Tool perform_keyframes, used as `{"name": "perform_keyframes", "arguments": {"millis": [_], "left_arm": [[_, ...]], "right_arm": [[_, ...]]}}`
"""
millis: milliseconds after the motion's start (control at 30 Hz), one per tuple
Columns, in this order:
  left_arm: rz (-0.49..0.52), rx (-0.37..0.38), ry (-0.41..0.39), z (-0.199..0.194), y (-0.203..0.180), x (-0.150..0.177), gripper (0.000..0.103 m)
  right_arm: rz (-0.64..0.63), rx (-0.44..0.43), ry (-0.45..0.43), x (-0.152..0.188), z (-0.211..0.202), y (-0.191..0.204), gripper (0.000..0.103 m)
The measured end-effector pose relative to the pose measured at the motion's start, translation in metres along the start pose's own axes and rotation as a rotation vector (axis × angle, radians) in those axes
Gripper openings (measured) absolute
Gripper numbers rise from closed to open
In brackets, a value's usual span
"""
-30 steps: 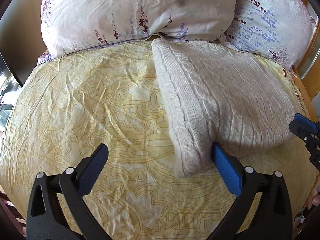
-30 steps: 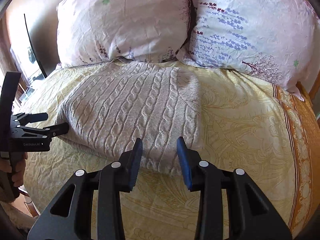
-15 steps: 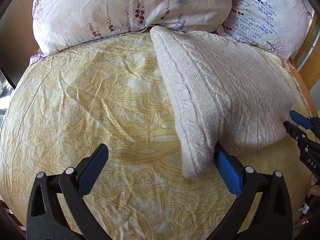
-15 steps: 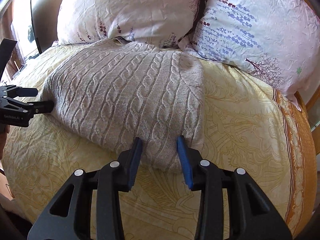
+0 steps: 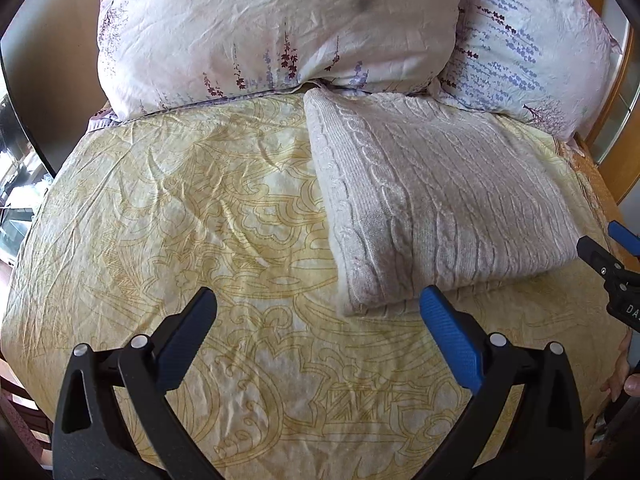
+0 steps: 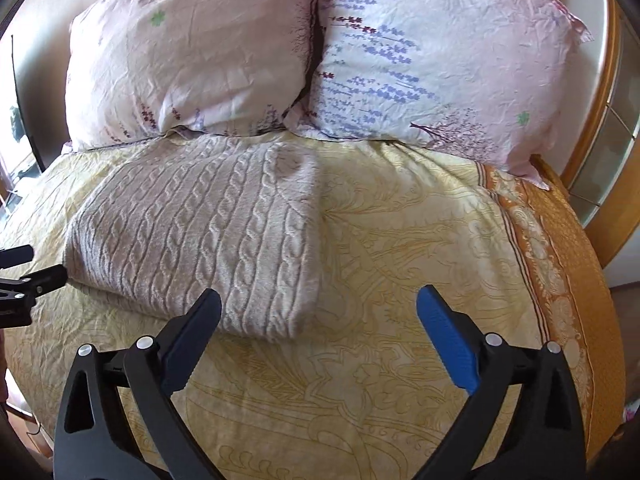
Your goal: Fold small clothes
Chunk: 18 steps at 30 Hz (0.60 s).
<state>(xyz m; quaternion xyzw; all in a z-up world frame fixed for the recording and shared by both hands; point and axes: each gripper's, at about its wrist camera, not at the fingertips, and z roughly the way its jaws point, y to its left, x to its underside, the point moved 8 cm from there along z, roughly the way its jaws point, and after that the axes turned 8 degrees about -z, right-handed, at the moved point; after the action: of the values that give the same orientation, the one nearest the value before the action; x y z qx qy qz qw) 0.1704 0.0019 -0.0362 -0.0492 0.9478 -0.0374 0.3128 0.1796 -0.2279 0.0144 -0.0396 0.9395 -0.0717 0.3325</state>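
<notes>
A folded cream cable-knit sweater (image 5: 432,208) lies flat on the yellow patterned bedspread (image 5: 192,216), its far edge against the pillows. My left gripper (image 5: 318,308) is open and empty, its right finger just short of the sweater's near left corner. The sweater shows left of centre in the right wrist view (image 6: 200,232). My right gripper (image 6: 318,308) is open wide and empty, its left finger at the sweater's near right corner. The right gripper also shows at the right edge of the left wrist view (image 5: 612,256); the left gripper shows at the left edge of the right wrist view (image 6: 24,272).
Two floral pillows (image 6: 188,56) (image 6: 436,60) stand at the head of the bed behind the sweater. An orange border (image 6: 560,248) runs along the bed's right side, with a wooden frame (image 6: 612,92) beyond. A dark screen (image 5: 24,128) stands at the left.
My right gripper has opened from around the sweater's near edge and the sweater now lies flat. Both grippers have drawn back a little from it.
</notes>
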Motion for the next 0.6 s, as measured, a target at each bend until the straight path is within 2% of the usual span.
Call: {"name": "perform_keyframes", "arguments": {"millis": [100,167,233,333,600], "left_arm": [[-0.004,-0.037,-0.037,-0.008,0.006,0.001,0.101],[-0.001,-0.044,-0.024,-0.007,0.007,0.006,0.101],[-0.006,-0.033,0.007,-0.004,0.005,0.014,0.101],[0.004,-0.028,0.039,0.000,0.001,0.027,0.101],[0.066,-0.080,0.058,0.010,-0.010,0.041,0.101]], "right_arm": [[-0.003,0.074,0.011,0.006,-0.003,-0.005,0.102],[-0.005,0.079,0.004,0.007,-0.008,-0.001,0.102],[0.004,0.024,-0.003,0.009,-0.012,0.007,0.102],[0.022,-0.063,0.039,0.014,-0.008,0.022,0.102],[-0.004,-0.080,0.136,0.033,0.006,0.044,0.102]]}}
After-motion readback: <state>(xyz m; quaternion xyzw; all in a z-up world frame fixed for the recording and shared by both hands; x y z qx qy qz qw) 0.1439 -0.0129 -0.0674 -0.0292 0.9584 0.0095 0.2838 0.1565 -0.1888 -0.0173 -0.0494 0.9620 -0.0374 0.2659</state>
